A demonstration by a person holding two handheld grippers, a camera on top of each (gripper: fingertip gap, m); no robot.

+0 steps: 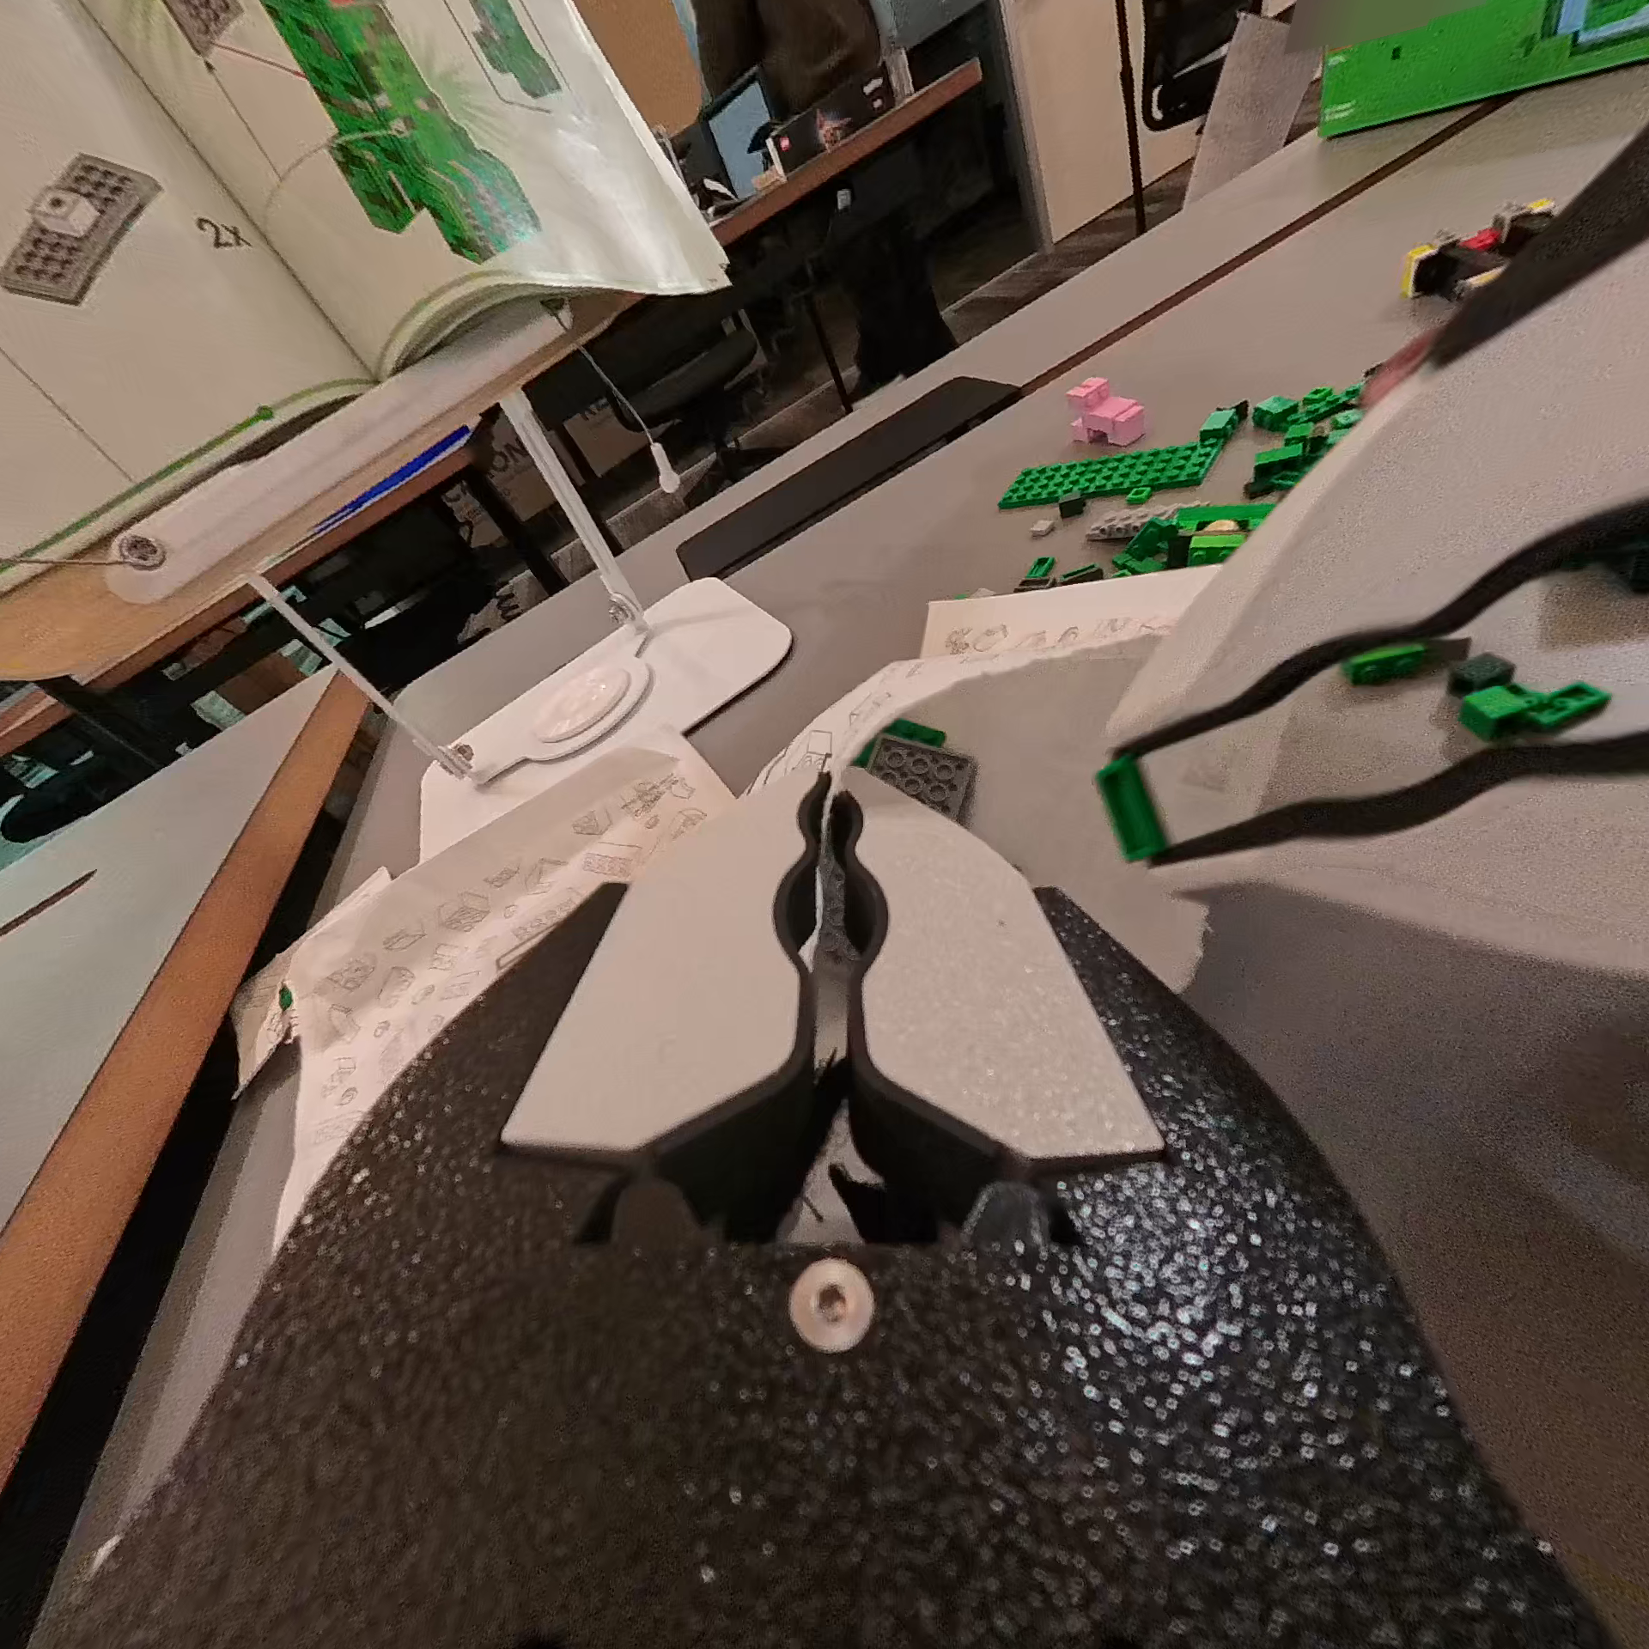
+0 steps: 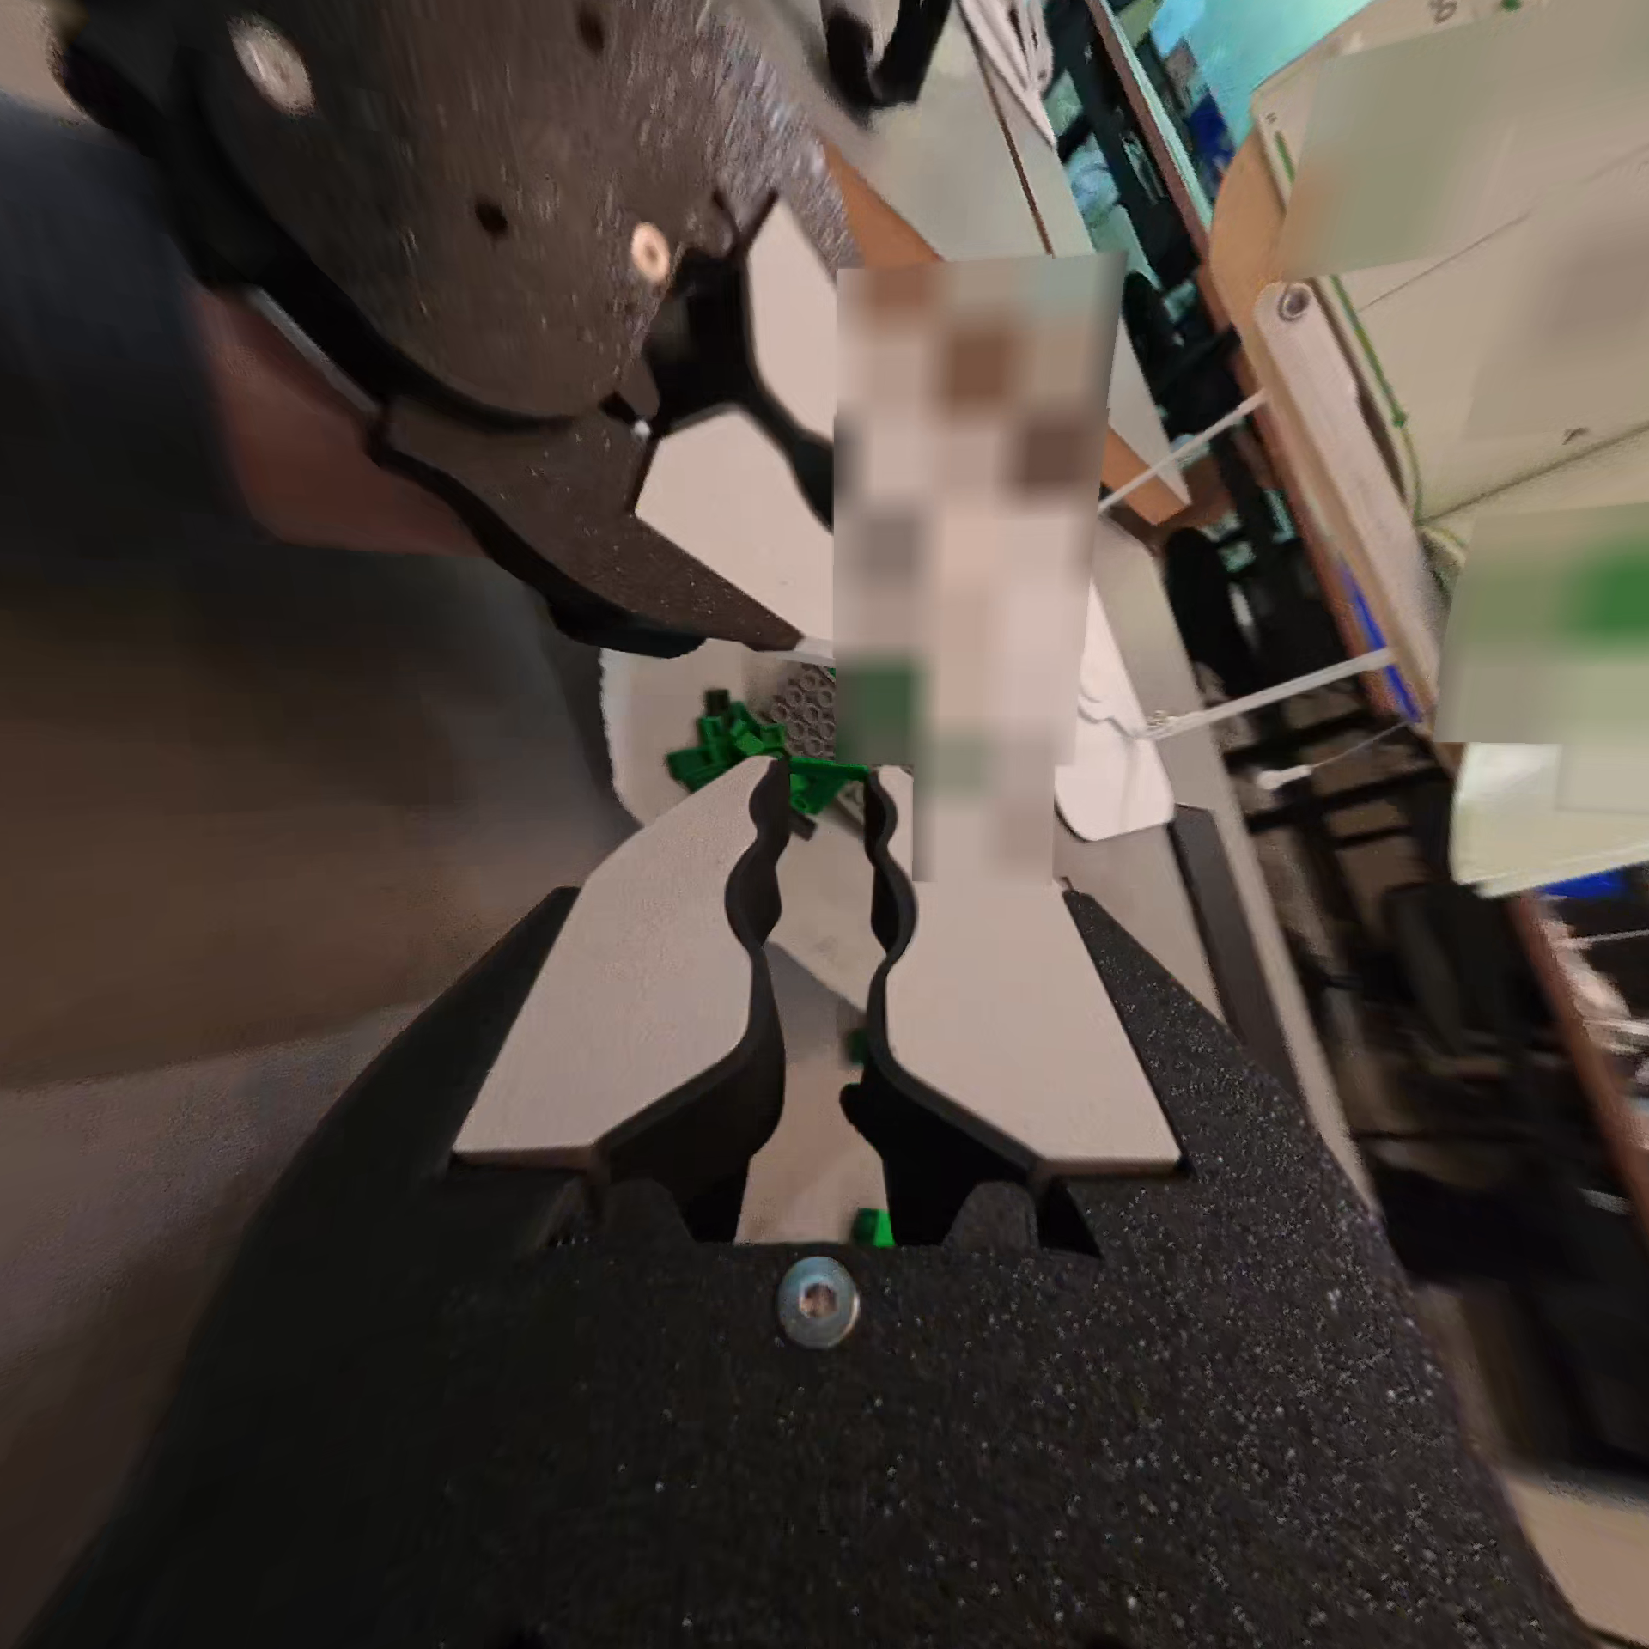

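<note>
My left gripper (image 1: 825, 799) is shut on the torn edge of a white paper bag (image 1: 500, 919) printed with line drawings, which lies on the grey table. A thin strip of the paper runs up between its fingers. My right gripper (image 1: 1135, 810) comes in from the right, shut on a small green brick (image 1: 1126, 825) held at its fingertips just right of the bag's opening. In the right wrist view the right gripper (image 2: 825, 774) pinches the green brick (image 2: 834, 778) at its tips. The left gripper's black body (image 2: 464, 223) is blurred at upper left.
A dark grey plate (image 1: 923, 767) lies by the bag's opening. Behind it are a green plate (image 1: 1106, 473), a pink figure (image 1: 1106, 415) and loose green bricks (image 1: 1294, 437). An open booklet (image 1: 312, 268) sits on a white stand (image 1: 696, 642). The table's wooden edge (image 1: 178, 981) is on the left. The grippers' ends are close to 6 cm from one another. Left tips and right tips are each some 30 cm from the pink figure (image 1: 1106, 415).
</note>
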